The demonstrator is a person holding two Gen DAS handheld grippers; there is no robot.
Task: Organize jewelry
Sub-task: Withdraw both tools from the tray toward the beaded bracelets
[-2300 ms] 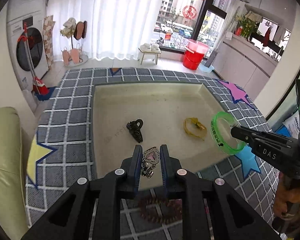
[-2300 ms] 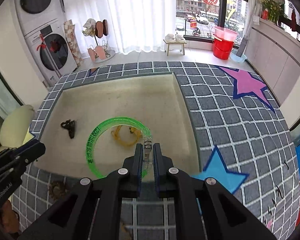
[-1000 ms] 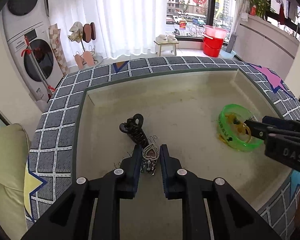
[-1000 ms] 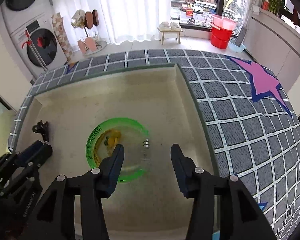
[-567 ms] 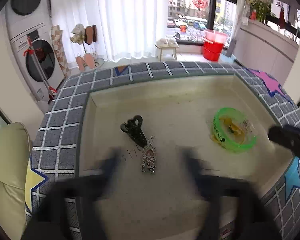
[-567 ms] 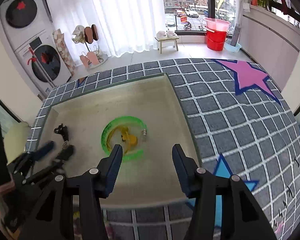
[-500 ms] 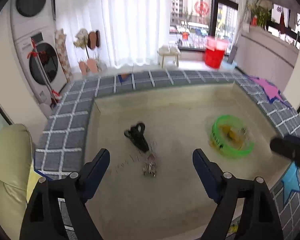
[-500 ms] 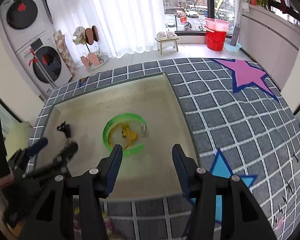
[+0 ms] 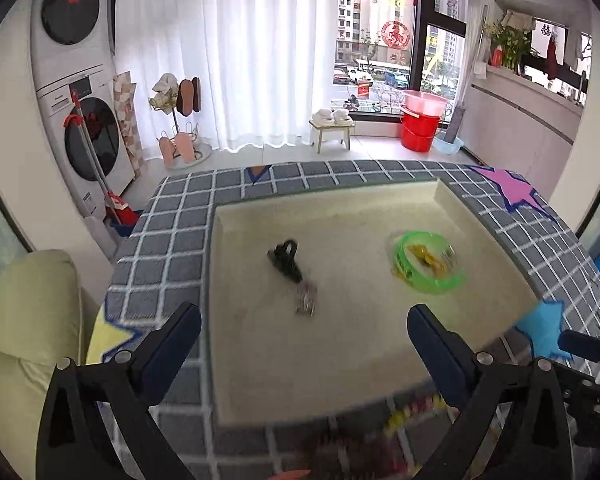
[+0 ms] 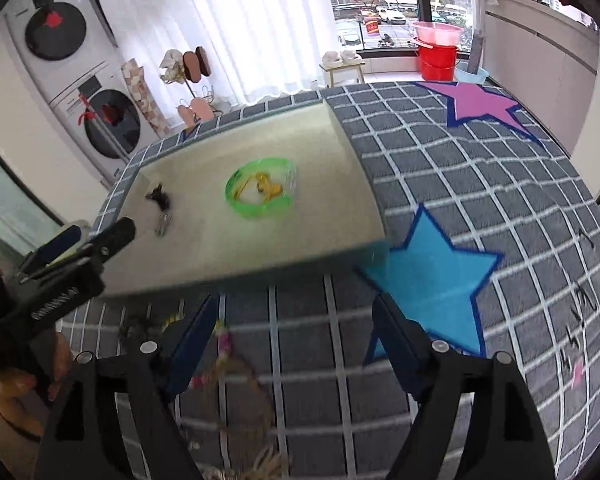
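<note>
A shallow cream tray (image 9: 260,364) (image 10: 332,216) lies on a grey grid cloth. In it lie a green bangle (image 9: 428,266) (image 10: 261,187) around a yellow piece (image 9: 426,258), a black hair claw (image 9: 285,258) (image 10: 159,197) and a silver heart pendant (image 9: 307,300) (image 10: 163,222) beside it. My left gripper (image 9: 304,338) is open and empty above the tray's near edge. My right gripper (image 10: 296,322) is open and empty above the cloth in front of the tray. Blurred bead strings (image 10: 224,360) (image 9: 412,414) lie on the cloth near the fingers.
The cloth carries a blue star (image 10: 432,268) right of the tray and a purple star (image 10: 476,102) farther back. A pale cushion (image 9: 24,320) sits at the left. Washing machines (image 9: 88,136), a stool (image 9: 332,130) and red buckets (image 9: 420,128) stand beyond the table.
Both grippers let go: the left dropped the pendant beside the hair claw, the right left the bangle over the yellow piece. Both opened wide and drew back toward the tray's near edge.
</note>
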